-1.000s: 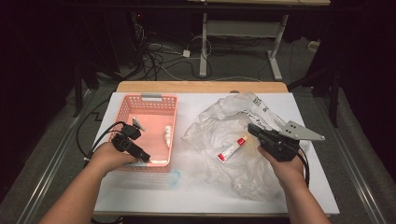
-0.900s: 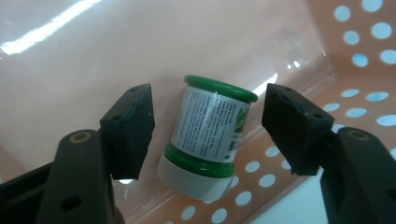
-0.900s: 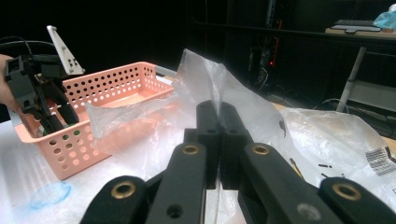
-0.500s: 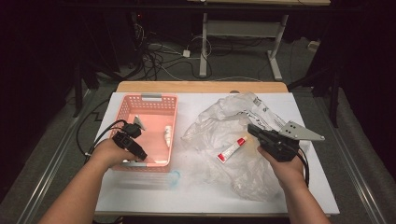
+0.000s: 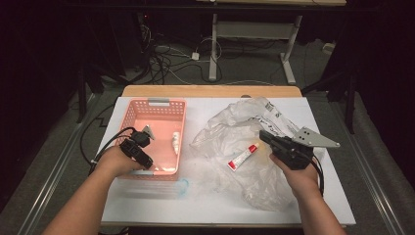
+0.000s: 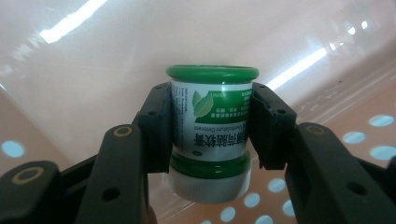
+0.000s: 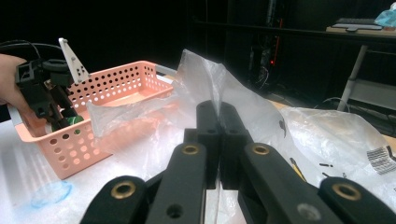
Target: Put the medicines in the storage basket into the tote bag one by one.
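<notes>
Inside the pink basket (image 5: 157, 105), the left tongs (image 6: 211, 126), just closing, clasp a green jar (image 6: 210, 135); beside the basket the right tongs (image 7: 219, 135) pinch a clear bag (image 7: 205, 84).

The pink plastic basket (image 5: 155, 113) sits on the left of the white counter (image 5: 205, 205), with a small white tube (image 5: 174, 143) in it. The crinkly clear plastic bag (image 5: 244, 127) lies to its right. A red and white tube (image 5: 243, 157) lies on that bag.

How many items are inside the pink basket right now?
2. A green-capped white jar held between the left gripper's jaws at the pink plastic basket's near end, and a small white tube lying mid-basket. Others may be hidden.
</notes>
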`<state>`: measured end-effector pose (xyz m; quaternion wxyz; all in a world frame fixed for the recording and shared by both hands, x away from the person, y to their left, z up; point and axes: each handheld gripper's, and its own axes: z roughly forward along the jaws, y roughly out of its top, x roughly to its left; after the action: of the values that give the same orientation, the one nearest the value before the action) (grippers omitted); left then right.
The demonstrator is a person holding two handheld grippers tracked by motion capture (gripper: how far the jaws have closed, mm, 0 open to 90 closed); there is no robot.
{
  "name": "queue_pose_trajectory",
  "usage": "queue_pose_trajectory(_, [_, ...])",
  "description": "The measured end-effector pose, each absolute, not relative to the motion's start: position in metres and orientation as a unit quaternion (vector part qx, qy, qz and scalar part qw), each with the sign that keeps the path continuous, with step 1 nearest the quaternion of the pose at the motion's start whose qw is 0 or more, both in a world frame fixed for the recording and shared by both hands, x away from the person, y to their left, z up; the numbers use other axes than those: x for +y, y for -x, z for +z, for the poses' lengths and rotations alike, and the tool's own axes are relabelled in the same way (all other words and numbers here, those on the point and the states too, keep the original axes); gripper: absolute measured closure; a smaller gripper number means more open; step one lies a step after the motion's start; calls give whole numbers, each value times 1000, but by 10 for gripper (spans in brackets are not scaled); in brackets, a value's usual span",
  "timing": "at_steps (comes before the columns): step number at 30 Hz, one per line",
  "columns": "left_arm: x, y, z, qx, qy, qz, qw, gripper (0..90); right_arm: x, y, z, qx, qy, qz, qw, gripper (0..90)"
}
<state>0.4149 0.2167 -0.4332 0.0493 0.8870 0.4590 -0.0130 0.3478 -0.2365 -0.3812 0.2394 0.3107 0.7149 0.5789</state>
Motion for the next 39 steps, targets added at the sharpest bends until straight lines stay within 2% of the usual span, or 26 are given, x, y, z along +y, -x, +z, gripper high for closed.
queue_pose_trajectory(7, [215,-409,-425,452,-888,6,87,541,-237,-348,-381,716,-309,578,241,900])
queue_pose_trajectory(18, [203,-393,-409,439,-875,40,199,542,-238,-347,-380,714,-310,580,243,900])
queue_pose_trajectory(28, [206,-377,-404,443,-846,66,290,541,-238,-346,-379,714,-309,580,243,900])
queue_pose_trajectory(39, [209,-363,-412,430,-833,99,335,541,-237,-346,-380,716,-307,577,244,900])
